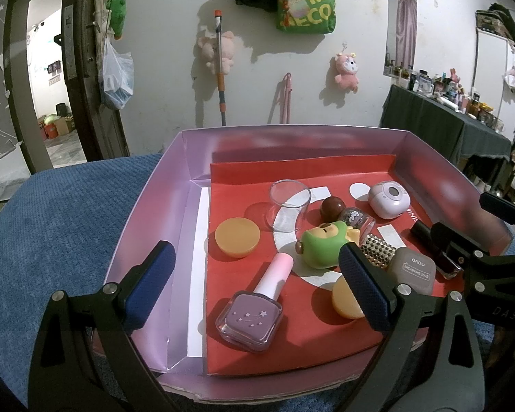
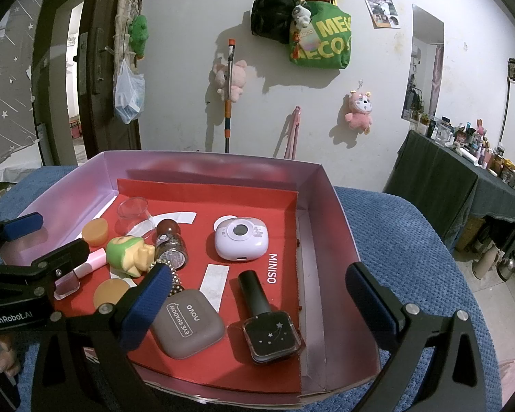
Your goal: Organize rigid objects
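Note:
A pink box with a red liner (image 1: 292,336) (image 2: 202,202) holds the objects. My left gripper (image 1: 257,288) is open and empty over the near left of the box, above a purple nail-polish bottle (image 1: 250,319). My right gripper (image 2: 257,305) is open and empty over the near right, above a black nail-polish bottle (image 2: 269,329) and a brown eye-shadow case (image 2: 187,326). A green toy (image 1: 322,247) (image 2: 127,250), a white round device (image 1: 389,201) (image 2: 240,238), a clear cup (image 1: 288,204) (image 2: 134,214) and two orange lids (image 1: 237,237) (image 1: 346,300) lie between.
The box sits on a blue textured cloth (image 1: 51,226) (image 2: 412,257). A brown ball-topped bottle (image 1: 333,206) (image 2: 170,240) and a studded item (image 1: 377,250) lie mid-box. A dark table with clutter (image 2: 463,171) stands at right; a door (image 1: 86,68) at left.

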Tool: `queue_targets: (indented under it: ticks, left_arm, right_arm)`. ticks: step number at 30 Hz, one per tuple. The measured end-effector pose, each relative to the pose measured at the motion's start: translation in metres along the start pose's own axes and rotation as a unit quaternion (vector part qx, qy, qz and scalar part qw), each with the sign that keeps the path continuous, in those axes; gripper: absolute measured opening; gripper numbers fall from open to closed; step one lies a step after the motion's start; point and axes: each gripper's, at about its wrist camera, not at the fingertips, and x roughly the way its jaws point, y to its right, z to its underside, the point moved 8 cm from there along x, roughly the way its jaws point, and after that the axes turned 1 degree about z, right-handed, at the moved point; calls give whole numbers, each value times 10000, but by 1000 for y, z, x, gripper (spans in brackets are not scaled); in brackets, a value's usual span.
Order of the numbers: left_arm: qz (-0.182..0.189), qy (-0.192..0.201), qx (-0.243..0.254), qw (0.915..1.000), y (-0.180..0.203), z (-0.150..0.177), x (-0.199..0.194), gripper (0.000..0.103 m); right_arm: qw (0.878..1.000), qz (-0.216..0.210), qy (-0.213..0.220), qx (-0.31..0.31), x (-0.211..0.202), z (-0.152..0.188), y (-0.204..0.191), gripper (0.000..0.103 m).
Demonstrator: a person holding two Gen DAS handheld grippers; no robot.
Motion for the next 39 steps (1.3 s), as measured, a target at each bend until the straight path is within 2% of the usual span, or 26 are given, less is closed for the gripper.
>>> queue_targets:
  ticks: [16,20,25,28,31,35,39]
  left_arm:
    - [27,86,-67,9999,-4,1,-6,97]
    - [122,2,-287,9995,-7,3,-21,97]
    - [264,-2,-428,9987,-9,11,-61,97]
    - [181,-234,-242,9993,-4,31,-77,97]
    - [113,-488,-55,9987,4,54,-82,97]
    - [-11,-851,7,9964,12,79,-79,98]
    - [-156,-1073,115,9940,18,94,-72,98]
  right_arm:
    - [10000,-33,43,21,-1,0,0,103]
    - [9998,6,203,-10,-11,0,0,103]
    - [9994,-76,334,82,-52,-2,5,103]
    - [9992,-257,108,301,-72,10,8,103]
    - [9990,-227,-235,294,-81,35,7,103]
    - [9958,-267,-850,202,-73,70,-4,103]
    - [9869,-239,-1541,415,-56,104,-7,103]
